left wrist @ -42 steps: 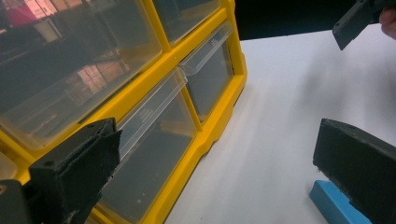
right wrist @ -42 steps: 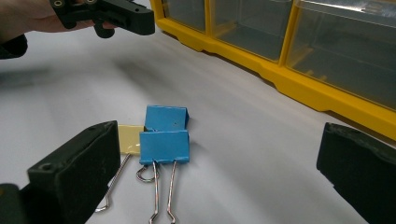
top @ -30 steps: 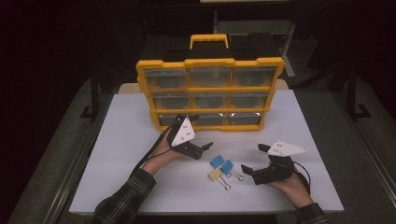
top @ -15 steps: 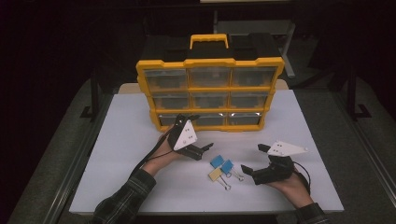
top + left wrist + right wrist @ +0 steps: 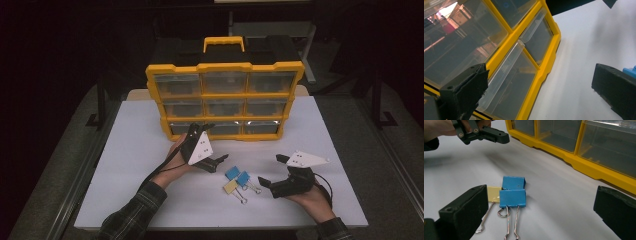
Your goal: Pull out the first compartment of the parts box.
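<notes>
No brand, label or legible writing anywhere on the organizer, the clips or the grippers.

At centre left of the high view: left gripper (image 5: 216, 145), held in a hand with a plaid sleeve rising from the lower left, jaws spread wide and holding nothing. Upper jaw tip right at the bottom-left drawer (image 5: 186, 128) of the yellow drawer organizer (image 5: 225, 97); lower jaw tip low over the white table (image 5: 125, 150), pointing right toward the clips. In the left gripper view, one jaw pad at the lower left in front of a clear drawer handle lip (image 5: 504, 75), whether touching it cannot be told; other jaw at the right edge, with a corner of a blue clip (image 5: 630, 72) just behind it.

At lower centre of the high view: three binder clips lying together on the table, two blue binder clips (image 5: 238, 176) and one yellow binder clip (image 5: 230, 187), touching one another, just right of the left gripper's lower jaw and just left of the right gripper.

At lower right of the high view: right gripper (image 5: 270, 171), jaws spread wide, empty, resting in a hand and aimed left at the clips. In the right gripper view, blue pair (image 5: 513, 192) in mid-frame between the two jaws but ahead of them, untouched, wire handles toward the camera; yellow one (image 5: 493, 194) beside the left jaw pad.
</notes>
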### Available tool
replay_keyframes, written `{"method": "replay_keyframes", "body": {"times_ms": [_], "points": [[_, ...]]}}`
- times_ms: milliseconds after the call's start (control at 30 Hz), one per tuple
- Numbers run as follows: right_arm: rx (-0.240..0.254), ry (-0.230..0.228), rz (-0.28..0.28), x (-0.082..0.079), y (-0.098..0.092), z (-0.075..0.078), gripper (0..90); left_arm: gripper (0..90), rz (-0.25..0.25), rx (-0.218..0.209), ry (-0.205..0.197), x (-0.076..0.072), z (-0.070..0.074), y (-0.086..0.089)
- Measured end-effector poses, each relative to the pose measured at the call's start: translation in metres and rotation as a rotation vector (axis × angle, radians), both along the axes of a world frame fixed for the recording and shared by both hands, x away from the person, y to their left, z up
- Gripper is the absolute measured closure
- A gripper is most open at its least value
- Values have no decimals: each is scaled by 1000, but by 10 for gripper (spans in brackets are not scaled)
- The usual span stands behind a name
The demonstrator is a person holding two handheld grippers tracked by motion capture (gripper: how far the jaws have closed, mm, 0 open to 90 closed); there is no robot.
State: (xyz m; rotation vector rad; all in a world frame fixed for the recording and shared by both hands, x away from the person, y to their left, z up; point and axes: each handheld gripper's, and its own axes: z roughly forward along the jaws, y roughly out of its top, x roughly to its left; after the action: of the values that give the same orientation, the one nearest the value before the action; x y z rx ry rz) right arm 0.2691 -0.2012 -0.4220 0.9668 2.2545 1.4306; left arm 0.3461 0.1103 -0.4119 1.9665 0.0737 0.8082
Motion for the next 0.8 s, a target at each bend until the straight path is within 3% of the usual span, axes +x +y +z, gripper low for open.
{"method": "replay_keyframes", "body": {"times_ms": [167, 533, 800], "points": [[1, 1, 2, 0, 0, 0, 0, 3, 0, 11, -12, 0, 0, 0], [1, 1, 2, 0, 0, 0, 0, 4, -8, 73, -91, -4, -1, -3], [2, 1, 2, 0, 0, 0, 0, 4, -13, 101, -122, -6, -3, -5]]}}
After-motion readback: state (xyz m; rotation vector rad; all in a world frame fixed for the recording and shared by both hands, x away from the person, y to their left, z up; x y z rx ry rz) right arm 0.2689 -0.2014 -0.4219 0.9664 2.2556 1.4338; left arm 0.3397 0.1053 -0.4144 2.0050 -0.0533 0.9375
